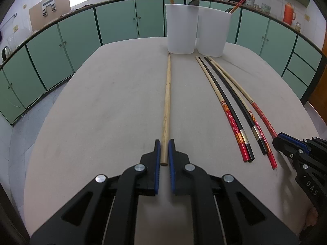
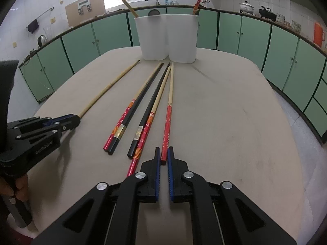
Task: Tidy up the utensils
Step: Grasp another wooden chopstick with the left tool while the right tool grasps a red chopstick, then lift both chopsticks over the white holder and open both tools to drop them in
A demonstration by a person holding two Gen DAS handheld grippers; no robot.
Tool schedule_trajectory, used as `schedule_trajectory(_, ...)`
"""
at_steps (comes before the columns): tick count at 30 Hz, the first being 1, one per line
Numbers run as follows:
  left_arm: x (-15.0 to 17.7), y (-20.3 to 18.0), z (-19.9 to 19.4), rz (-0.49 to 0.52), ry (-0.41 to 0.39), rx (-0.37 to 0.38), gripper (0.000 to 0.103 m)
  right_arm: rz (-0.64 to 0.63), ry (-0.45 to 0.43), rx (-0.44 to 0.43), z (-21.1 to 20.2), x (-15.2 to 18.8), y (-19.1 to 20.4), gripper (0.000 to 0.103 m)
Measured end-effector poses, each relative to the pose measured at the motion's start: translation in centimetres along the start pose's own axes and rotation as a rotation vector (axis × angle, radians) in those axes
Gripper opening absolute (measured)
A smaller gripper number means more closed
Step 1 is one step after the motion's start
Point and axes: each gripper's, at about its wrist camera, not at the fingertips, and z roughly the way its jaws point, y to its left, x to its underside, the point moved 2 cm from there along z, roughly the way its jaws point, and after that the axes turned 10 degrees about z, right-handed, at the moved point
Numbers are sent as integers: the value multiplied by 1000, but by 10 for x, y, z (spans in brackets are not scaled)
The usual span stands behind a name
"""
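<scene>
Two white holders (image 2: 166, 37) already contain several utensils. Left tool (image 1: 163, 153) grips the plain chopstick (image 1: 167, 102); right tool (image 2: 162, 155) grips a red-handled chopstick (image 2: 167, 122). Four chopsticks (image 2: 139, 118) lie loose on the surface (image 2: 235, 122).

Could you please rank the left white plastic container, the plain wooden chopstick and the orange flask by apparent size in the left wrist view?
1. Plain wooden chopstick, though nearness exaggerates it.
2. Left white plastic container.
3. Orange flask, far away.

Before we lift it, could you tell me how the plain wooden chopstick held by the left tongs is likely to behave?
The plain wooden chopstick looks rigid and probably light. Gripped only at its end by the left tongs, its far tip may droop or pivot. Being round, it could roll on the table if released.
</scene>
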Motion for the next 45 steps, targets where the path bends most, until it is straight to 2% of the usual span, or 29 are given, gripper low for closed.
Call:
schedule_trajectory(3,-2,2,-3,0,0,21,7,7,-17,-7,-7,-3,-4,6)
schedule_trajectory(8,-16,5,-28,44,-53,-1,7,2,-69,-1,-33,-20,-13,6)
schedule_trajectory(17,-65,15,-103,89,-257,-32,6,-35,-193,-2,-87,-66,-19,6)
schedule_trajectory(26,-110,19,-146,81,-390,16,6,-69,-271,-64,-130,-120,-11,6)
schedule_trajectory(34,-132,17,-154,77,-426,78,6,-107,-272,-112,-143,-151,-5,6)
schedule_trajectory(45,-139,20,-167,78,-468,83,6,-106,-312,-138,-159,-168,-2,6)
